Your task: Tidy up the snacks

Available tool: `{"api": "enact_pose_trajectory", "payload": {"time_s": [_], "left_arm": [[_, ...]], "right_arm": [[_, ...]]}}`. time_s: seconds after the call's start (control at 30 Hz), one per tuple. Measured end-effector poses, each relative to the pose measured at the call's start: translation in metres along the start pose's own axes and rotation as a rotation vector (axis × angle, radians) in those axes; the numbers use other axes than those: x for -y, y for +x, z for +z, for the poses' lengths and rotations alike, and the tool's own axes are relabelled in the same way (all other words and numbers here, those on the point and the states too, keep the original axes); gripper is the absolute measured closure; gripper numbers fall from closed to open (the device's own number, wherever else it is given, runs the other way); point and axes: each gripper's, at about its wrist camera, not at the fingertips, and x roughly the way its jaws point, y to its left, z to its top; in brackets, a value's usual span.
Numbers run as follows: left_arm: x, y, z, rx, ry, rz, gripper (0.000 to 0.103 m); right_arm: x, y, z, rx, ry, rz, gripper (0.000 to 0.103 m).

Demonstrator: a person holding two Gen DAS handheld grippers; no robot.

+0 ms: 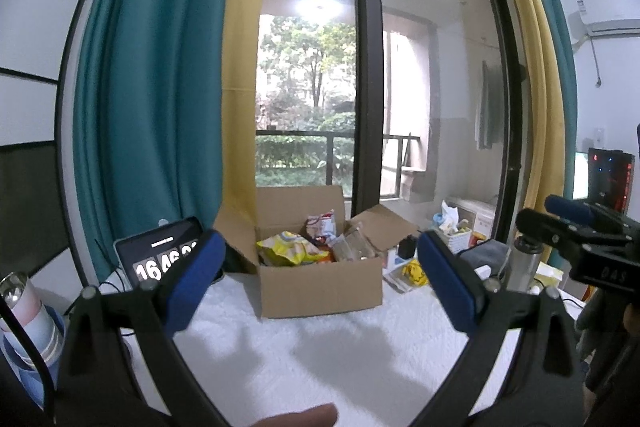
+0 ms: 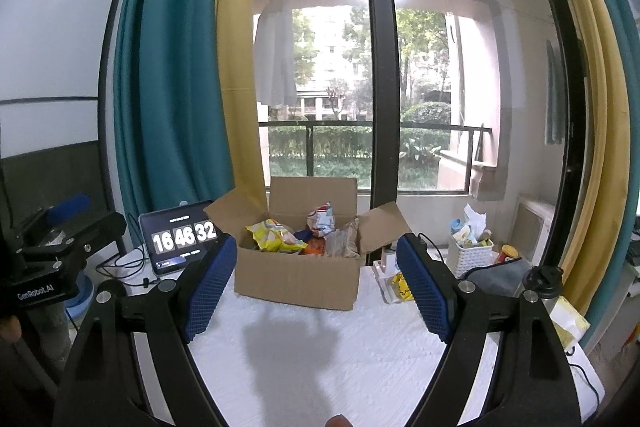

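both your claws, left claw (image 1: 320,275) and right claw (image 2: 316,283), hang wide and empty; snacks (image 2: 296,235) sit in the box (image 2: 298,277) mid-frame, so either sorting's starting or it's finished.

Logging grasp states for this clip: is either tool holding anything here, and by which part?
Nothing is held. The left tool and right tool are both open and empty, short of the cardboard box of snacks.
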Motion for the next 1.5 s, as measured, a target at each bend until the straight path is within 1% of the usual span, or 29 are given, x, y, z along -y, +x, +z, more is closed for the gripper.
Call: {"api": "enact_pose_trajectory", "payload": {"time_s": [0.47,0.97,1.5], "left_arm": [[0.001,-0.003,-0.002,-0.014,-0.006,0.0,0.005],[0.012,0.001,-0.006,-0.039,-0.005,0.002,0.005],[0.014,0.003,-0.006,-0.035,0.003,-0.002,0.005]], "right_arm": [[-0.001,0.003,-0.001,-0.017,-0.002,0.007,0.018],[0.005,0.003,-0.003,-0.027,0.019,0.008,0.018],[0.008,0.004,-0.005,-0.027,0.022,0.005,0.018]]}}
